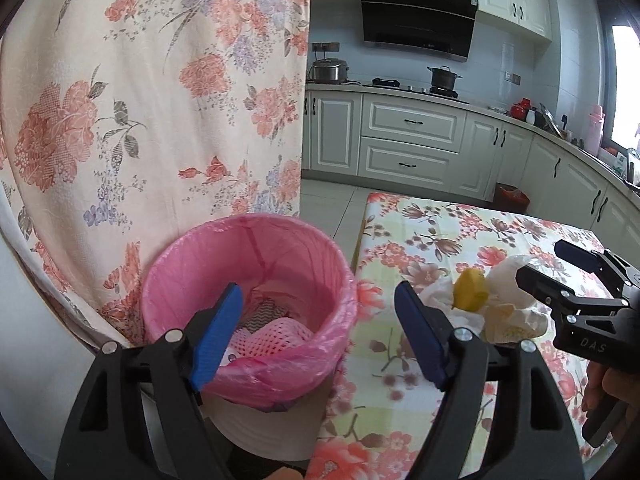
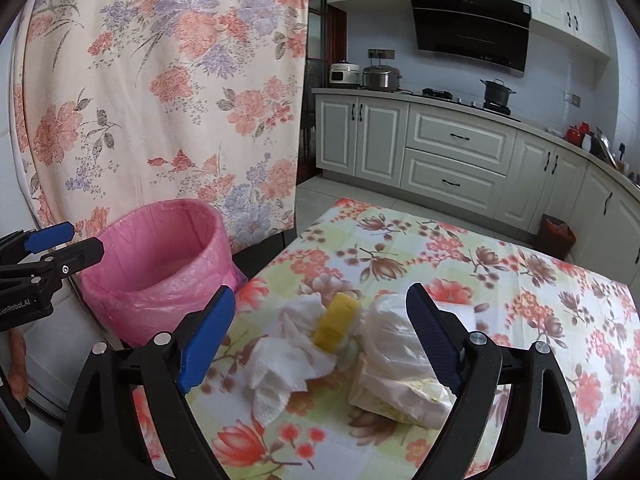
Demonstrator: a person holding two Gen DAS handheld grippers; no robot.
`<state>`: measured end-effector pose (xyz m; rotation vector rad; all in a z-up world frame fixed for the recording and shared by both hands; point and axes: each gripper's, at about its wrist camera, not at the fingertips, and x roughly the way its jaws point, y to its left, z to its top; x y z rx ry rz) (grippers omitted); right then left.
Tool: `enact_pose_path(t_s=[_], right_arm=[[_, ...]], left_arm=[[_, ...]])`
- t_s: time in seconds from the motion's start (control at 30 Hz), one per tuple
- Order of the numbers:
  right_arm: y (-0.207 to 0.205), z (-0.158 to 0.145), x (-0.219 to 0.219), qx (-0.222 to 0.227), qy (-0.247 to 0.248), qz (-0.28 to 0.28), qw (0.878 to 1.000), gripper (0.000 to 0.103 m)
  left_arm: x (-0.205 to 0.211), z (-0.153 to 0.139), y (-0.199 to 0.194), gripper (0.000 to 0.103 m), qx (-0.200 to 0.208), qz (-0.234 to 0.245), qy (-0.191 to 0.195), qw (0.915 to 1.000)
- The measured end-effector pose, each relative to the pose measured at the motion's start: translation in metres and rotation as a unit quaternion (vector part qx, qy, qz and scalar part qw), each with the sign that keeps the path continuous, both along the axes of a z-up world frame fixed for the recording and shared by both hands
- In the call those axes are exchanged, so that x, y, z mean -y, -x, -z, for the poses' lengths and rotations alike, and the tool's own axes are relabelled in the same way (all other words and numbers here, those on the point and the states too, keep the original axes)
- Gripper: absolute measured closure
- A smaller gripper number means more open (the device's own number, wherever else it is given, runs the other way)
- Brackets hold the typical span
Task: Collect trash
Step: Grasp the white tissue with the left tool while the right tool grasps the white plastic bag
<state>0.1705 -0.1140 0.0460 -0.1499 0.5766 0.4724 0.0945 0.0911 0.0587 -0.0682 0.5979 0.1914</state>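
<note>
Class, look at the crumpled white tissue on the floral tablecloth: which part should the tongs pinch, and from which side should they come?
Pinch the raised, bunched upper fold of the crumpled tissue, coming from above and the near side. Its lower edges lie flat on the tablecloth; the yellow piece crowds its far right side.

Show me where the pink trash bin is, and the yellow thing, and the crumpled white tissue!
pink trash bin (image 1: 256,236): left wrist view, on the far inner wall of its pink liner.
yellow thing (image 2: 336,322): right wrist view, on the middle of its top face.
crumpled white tissue (image 2: 280,360): right wrist view, on its middle folds.
</note>
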Motion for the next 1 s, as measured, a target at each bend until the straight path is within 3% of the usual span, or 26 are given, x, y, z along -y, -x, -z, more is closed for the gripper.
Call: enact_pose_path(t_s=[0.43,1.0], right_arm=[[-0.003,0.021,0.061,-0.02,-0.001,0.043,0.999,0.019],[-0.032,0.048,0.064,-0.048,0.002,0.038,0.998,0.019]], left_arm=[[0.058,0.008,-0.006,0.027,-0.014,0.043,-0.005,0.999],[0.085,0.045,-0.032,0.024,-0.056,0.062,-0.006,0.9965]])
